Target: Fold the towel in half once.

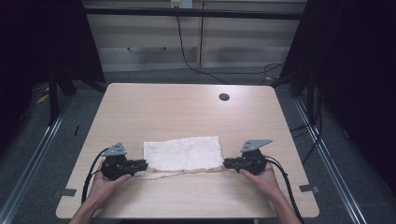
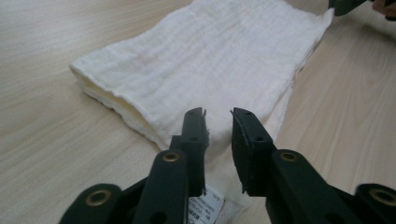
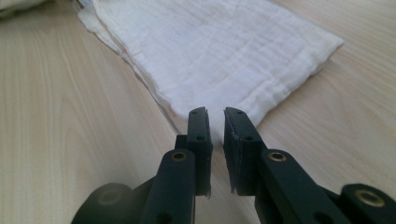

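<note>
A white cloth (image 1: 182, 153), folded into a flat rectangle, lies on the near half of the wooden table (image 1: 187, 107). My left gripper (image 1: 144, 164) is at its near left corner. In the left gripper view the left gripper (image 2: 218, 114) is open, its jaws straddling the edge of the cloth (image 2: 210, 56) above a small sewn label (image 2: 205, 207). My right gripper (image 1: 225, 163) meets the near right corner. In the right gripper view the right gripper (image 3: 215, 112) has its jaws almost together, with the corner of the cloth (image 3: 224, 46) pinched between them.
A round cable hole (image 1: 224, 97) sits near the table's far right. Beyond the far edge stand drawer cabinets (image 1: 196, 42) with a hanging cable. A person's hands hold both grippers near the front edge, cables trailing back.
</note>
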{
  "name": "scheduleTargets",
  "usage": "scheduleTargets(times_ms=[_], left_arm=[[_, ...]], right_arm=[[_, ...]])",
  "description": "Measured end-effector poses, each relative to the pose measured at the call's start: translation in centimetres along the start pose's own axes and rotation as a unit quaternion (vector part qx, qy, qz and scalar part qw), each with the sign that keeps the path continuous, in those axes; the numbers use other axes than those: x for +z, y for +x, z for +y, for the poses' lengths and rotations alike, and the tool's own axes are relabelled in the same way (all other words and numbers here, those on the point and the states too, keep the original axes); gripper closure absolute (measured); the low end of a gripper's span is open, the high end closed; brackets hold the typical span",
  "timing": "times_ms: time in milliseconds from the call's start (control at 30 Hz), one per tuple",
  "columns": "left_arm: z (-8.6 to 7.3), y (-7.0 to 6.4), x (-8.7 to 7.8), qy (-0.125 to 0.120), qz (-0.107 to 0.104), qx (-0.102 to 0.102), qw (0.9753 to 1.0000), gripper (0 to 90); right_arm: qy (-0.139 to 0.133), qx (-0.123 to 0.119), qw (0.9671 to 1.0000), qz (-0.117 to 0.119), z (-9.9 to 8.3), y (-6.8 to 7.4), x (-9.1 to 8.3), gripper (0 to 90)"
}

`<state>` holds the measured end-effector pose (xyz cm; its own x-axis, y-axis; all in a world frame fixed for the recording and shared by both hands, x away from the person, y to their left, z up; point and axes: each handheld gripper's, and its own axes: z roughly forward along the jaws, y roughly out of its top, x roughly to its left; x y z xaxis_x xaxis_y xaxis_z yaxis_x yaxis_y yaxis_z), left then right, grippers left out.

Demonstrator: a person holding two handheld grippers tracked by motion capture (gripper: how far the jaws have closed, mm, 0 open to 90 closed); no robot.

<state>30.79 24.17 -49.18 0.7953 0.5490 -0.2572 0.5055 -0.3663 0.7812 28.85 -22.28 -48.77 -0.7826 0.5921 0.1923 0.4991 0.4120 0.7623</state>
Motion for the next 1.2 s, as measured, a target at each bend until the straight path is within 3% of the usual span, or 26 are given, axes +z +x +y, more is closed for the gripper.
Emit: scheduleTargets(times_ms=[133,333,500,633,733,867,933,1033,1100,1200], left_arm=[[0.1,0.2,-0.4,-0.010,-0.005,-0.005,0.9999,71.1],[0.7,0.4,0.5,0.005,0.006,-0.002,1.0000,70.3],[1.1,0.0,2.4,0.027,0.003,0.007,0.9996,67.0],[0.9,-0.1,3.3,0.050,0.013,0.019,0.9985,65.9],[1.0,0.0,3.1,0.042,0.024,0.017,0.9987,64.1],[1.5,0.6,2.7,0.030,0.028,-0.002,0.9991,61.3],[1.8,0.5,2.9,0.043,0.031,0.012,0.9985,61.6],[1.5,-0.2,3.5,0.069,0.027,0.033,0.9967,72.6],[1.3,-0.6,3.7,0.068,0.025,0.039,0.9966,80.2],[1.1,-0.9,3.7,0.064,0.024,0.040,0.9968,86.0]], right_arm=[[-0.013,0.007,0.9999,0.006,0.2,0.1,-0.5,78.4],[-0.026,0.023,0.9994,-0.004,1.0,-0.5,-0.2,68.5],[-0.006,0.014,0.9998,-0.012,2.2,-1.0,2.5,66.4],[0.029,-0.002,0.9995,-0.014,2.4,-0.8,4.7,69.6],[0.040,-0.012,0.9991,-0.012,2.1,-0.3,4.9,70.8],[0.040,-0.017,0.9990,-0.008,1.6,0.3,4.6,73.9],[0.040,-0.020,0.9990,-0.008,1.3,0.6,4.4,74.1],[0.041,-0.023,0.9988,-0.009,1.0,1.1,4.1,75.8],[0.042,-0.026,0.9987,-0.010,0.7,1.2,3.8,82.3],[0.044,-0.024,0.9987,-0.003,0.4,1.3,3.4,84.0]])
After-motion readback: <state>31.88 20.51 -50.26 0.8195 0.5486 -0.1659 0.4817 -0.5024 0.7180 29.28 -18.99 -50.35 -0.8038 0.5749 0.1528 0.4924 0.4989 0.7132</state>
